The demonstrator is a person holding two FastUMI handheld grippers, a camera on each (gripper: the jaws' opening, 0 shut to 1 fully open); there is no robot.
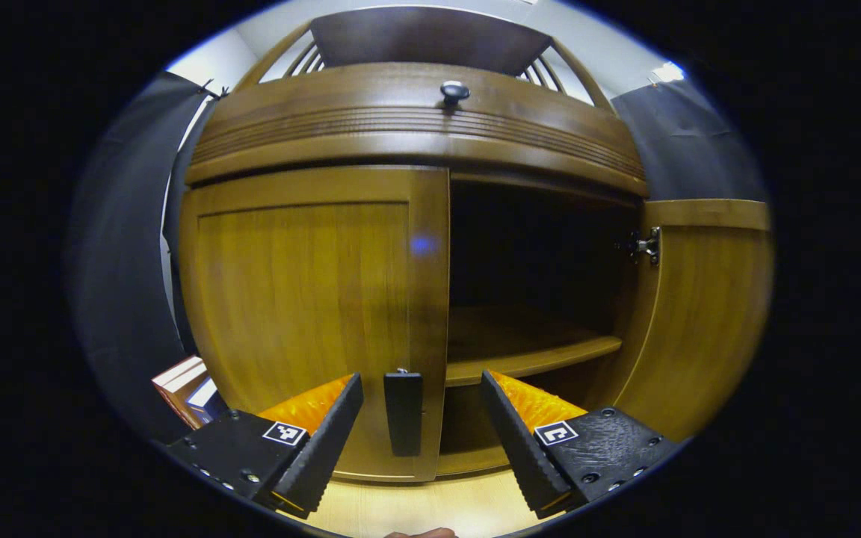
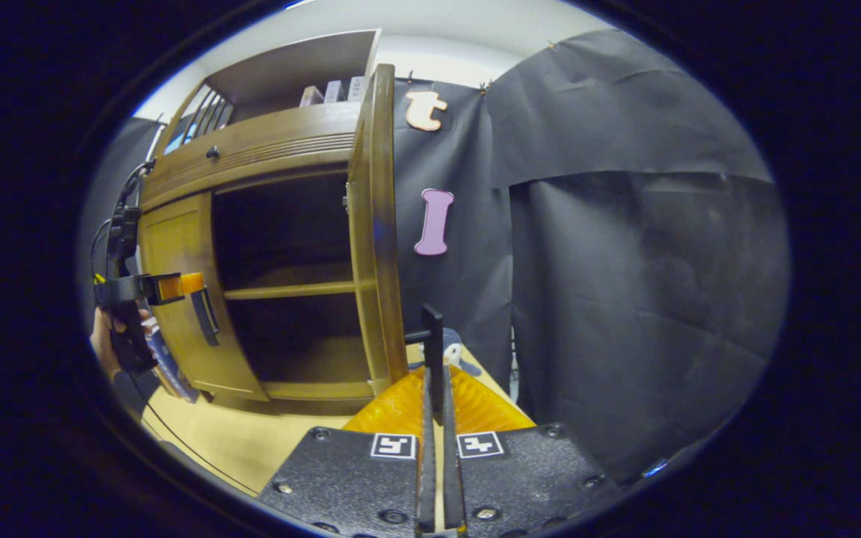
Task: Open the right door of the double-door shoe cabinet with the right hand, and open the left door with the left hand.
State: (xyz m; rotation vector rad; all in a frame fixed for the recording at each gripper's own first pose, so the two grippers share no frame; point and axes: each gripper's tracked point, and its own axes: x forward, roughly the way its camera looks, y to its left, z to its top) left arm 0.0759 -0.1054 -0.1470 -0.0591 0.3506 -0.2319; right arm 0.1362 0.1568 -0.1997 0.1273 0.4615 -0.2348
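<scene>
The wooden shoe cabinet (image 1: pixel 415 127) stands in front of me. Its left door (image 1: pixel 303 299) is closed, with a dark bar handle (image 1: pixel 403 413) on its right edge. My left gripper (image 1: pixel 421 381) is open, and that handle sits between its fingers without touching them. The right door (image 1: pixel 699 314) is swung wide open. In the right gripper view this door (image 2: pixel 374 224) shows edge-on, and my right gripper (image 2: pixel 435 373) is shut on its handle (image 2: pixel 433 336). Farther off, the left gripper (image 2: pixel 169 288) is held by a hand (image 2: pixel 105 340) at the left door's handle (image 2: pixel 206 314).
Inside the cabinet, a shelf (image 1: pixel 528 351) crosses the dark interior. A drawer with a round knob (image 1: pixel 454 92) runs above the doors. Boxes (image 1: pixel 187 388) lean left of the cabinet. Black cloth (image 2: pixel 625 299) hangs right of the open door. The floor (image 1: pixel 430 501) is light wood.
</scene>
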